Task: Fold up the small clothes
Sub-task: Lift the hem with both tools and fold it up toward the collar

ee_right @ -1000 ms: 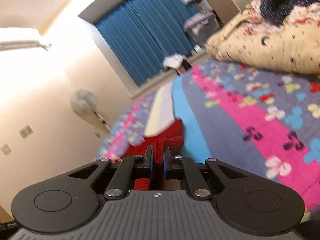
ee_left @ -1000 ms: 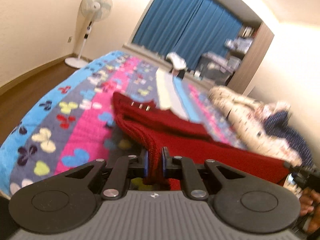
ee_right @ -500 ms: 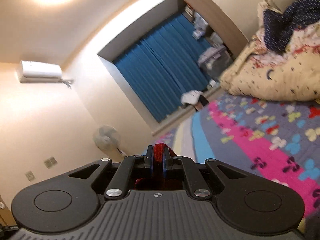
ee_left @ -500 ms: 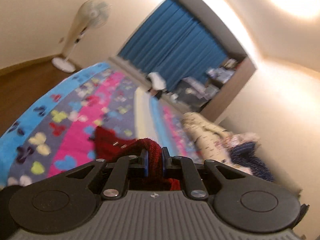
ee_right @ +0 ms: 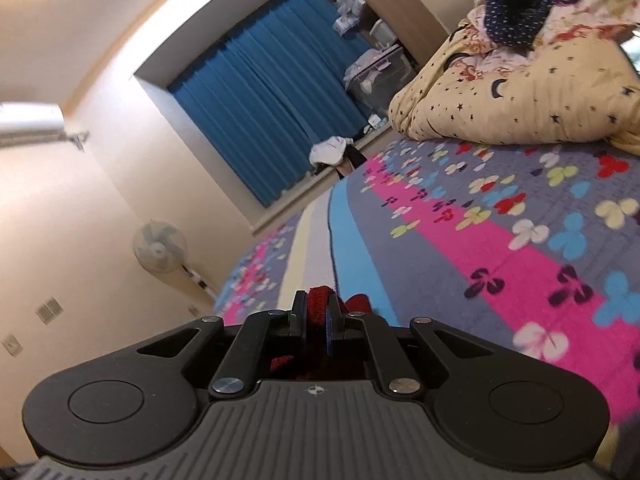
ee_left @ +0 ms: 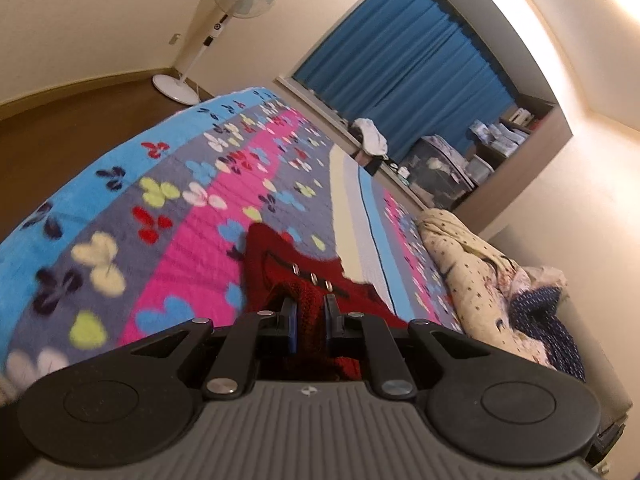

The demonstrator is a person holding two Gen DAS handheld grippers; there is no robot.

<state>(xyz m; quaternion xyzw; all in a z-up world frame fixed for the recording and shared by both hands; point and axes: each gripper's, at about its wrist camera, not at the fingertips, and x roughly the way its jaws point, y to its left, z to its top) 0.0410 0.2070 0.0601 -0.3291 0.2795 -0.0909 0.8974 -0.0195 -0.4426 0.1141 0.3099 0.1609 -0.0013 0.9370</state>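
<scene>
Across the butterfly-patterned bed (ee_left: 192, 216), a red knit garment (ee_left: 304, 280) is clamped by left gripper (ee_left: 308, 314) and right gripper (ee_right: 317, 316), fingers closed on separate edges, presumably for folding.

You have a butterfly-print blanket (ee_left: 168, 208) covering the bed across the middle of the frame. A standing fan (ee_left: 224, 20) is at upper left against the wall. Blue curtains (ee_left: 404, 64) hang at upper centre. A star-print quilt (ee_right: 520, 96) is heaped at upper right, a dotted navy cloth (ee_right: 520, 4) on top.
</scene>
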